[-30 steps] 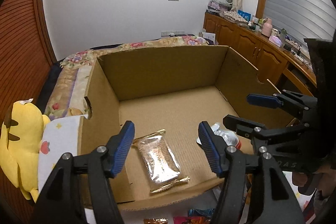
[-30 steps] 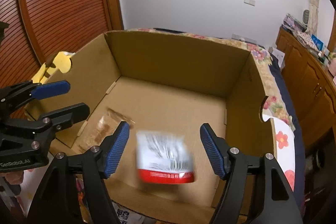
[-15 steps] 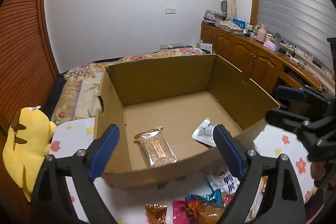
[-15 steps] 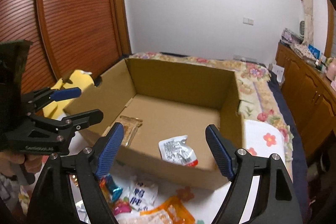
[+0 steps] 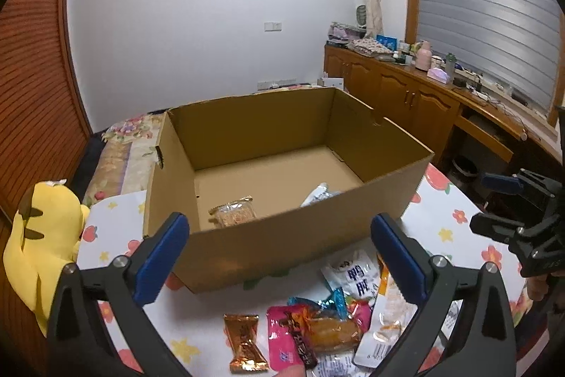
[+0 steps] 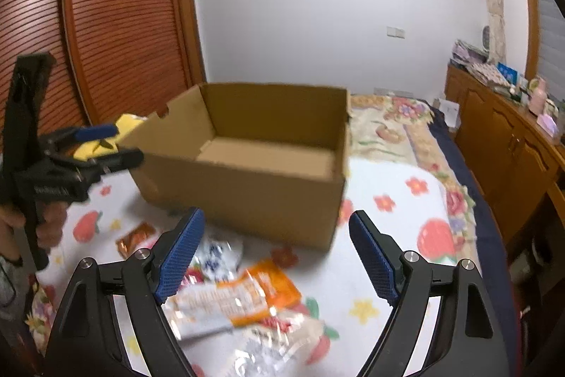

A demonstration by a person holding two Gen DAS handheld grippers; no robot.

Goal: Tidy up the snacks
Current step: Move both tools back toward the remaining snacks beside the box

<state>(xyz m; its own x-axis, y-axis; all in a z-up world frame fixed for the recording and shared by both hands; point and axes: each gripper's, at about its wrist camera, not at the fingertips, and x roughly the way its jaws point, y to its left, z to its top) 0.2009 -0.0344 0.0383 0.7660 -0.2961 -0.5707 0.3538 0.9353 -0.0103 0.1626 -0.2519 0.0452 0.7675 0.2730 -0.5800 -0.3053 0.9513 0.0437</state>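
**Two packets in the box, both tongs back over the pile**

Floral cloth covers the table [image 5: 455, 214], with a bed behind it and wooden cabinets along the right wall. Since a second ago both tongs have pulled back from inside the box [image 5: 282, 242] toward the near edge of the table. The left tongs [image 5: 279, 257] have gone from half spread to fully wide and are opening with nothing between them; the right tongs [image 6: 275, 253] are also wide, opening a little more, and empty. What they carried now lies on the box floor: a clear packet [image 5: 233, 214] of brown crumbly snack near the left wall, and a crinkled silver packet [image 5: 317, 195] to its right, mostly hidden by the front wall. So one round of stowing looks finished, and the next pick would come from the pile [image 5: 317, 327] at the near edge.

Plain corrugated cardboard makes up the box, open-topped, with cut hand-holes in its side walls. Loose snacks in the pile are glossy, crinkly film: an amber twist-end sweet [image 5: 243, 341], a pink bar [image 5: 279, 341], a white pouch [image 5: 353, 274] with dark print, a long orange-and-white sachet [image 6: 243, 299]. They overlap, so a clean grip on a single one may be awkward. A soft yellow plush [image 5: 46, 242] sits by the table's left edge.
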